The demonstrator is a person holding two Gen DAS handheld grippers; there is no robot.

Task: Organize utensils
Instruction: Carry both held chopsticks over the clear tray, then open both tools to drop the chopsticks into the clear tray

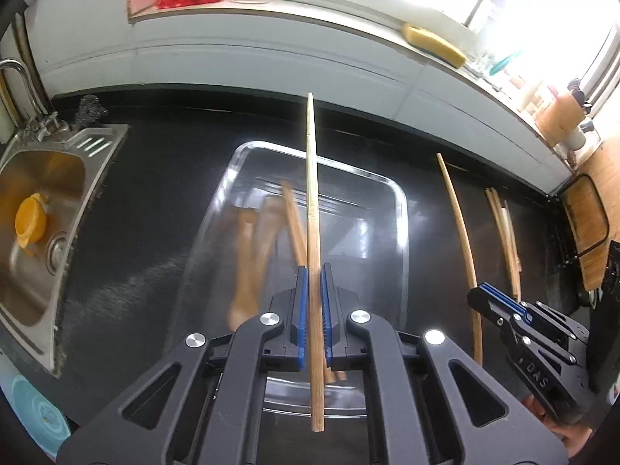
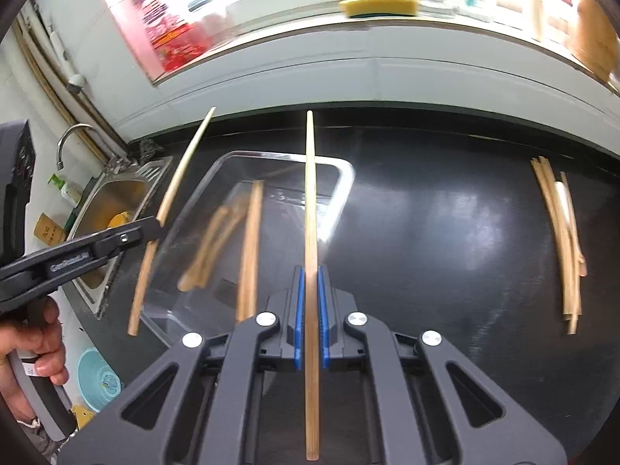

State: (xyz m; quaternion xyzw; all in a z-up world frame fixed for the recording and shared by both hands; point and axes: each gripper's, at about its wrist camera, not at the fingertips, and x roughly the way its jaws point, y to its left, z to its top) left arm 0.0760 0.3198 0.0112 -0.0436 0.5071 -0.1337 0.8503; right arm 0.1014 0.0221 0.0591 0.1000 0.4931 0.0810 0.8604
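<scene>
In the left wrist view my left gripper (image 1: 314,271) is shut on a long bamboo chopstick (image 1: 313,178) that points away from me above a clear tray (image 1: 403,209). Several blurred chopsticks (image 1: 290,221) lie in that tray. In the right wrist view my right gripper (image 2: 309,269) is shut on another chopstick (image 2: 310,193), held over the tray's right rim (image 2: 345,178). Each gripper shows in the other's view: the right gripper (image 1: 478,294) with its chopstick (image 1: 461,240), and the left gripper (image 2: 157,226) with its chopstick (image 2: 182,170). A loose bundle of chopsticks (image 2: 562,240) lies on the dark counter to the right.
A steel sink (image 1: 97,143) with a yellow object (image 1: 31,224) and a tap sits left of the tray. A yellow sponge (image 1: 434,44) rests on the windowsill behind. A wooden board (image 1: 585,228) stands at the far right. A person's hand (image 2: 42,348) holds the left gripper's handle.
</scene>
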